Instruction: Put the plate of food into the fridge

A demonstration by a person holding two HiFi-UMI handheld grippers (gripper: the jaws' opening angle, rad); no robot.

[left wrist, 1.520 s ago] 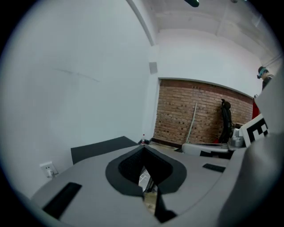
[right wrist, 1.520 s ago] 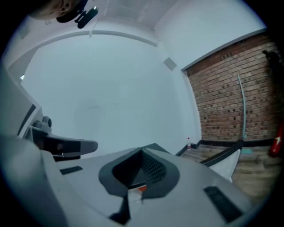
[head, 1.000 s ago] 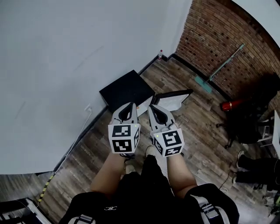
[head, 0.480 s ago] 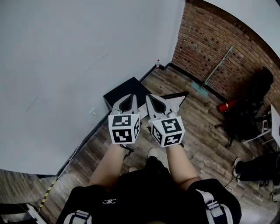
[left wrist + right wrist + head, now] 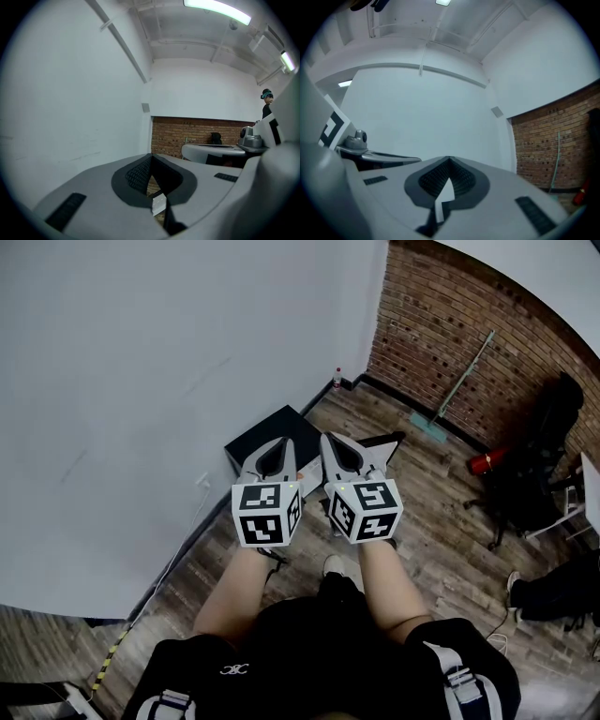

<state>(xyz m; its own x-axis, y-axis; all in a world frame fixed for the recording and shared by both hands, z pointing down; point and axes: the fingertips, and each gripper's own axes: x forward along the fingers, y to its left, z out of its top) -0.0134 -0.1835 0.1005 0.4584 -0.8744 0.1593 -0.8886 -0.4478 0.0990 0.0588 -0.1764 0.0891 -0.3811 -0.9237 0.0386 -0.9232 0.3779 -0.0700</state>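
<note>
Both grippers are up in front of the person's waist, side by side, pointing away from the body. The left gripper (image 5: 280, 442) has its jaws pressed together with nothing in them; its own view just shows the dark ribbed pads (image 5: 136, 174) meeting, with white wall and brick behind. Same deal with the right gripper (image 5: 330, 437): jaws together, nothing in them.

No view shows the plate of food, so I can't tell where it sits relative to the fingers.

From the head view, below the jaw tips there's a black box (image 5: 255, 441) on the wood floor (image 5: 441, 540), right at the foot of the white wall (image 5: 141, 381). A flat pale panel (image 5: 377, 456) lies just beside it. Further along, a small bottle (image 5: 337, 379) stands in the corner where the white wall meets the brick wall (image 5: 441, 324), and a long-handled broom (image 5: 461, 379) leans on the brick.
</note>
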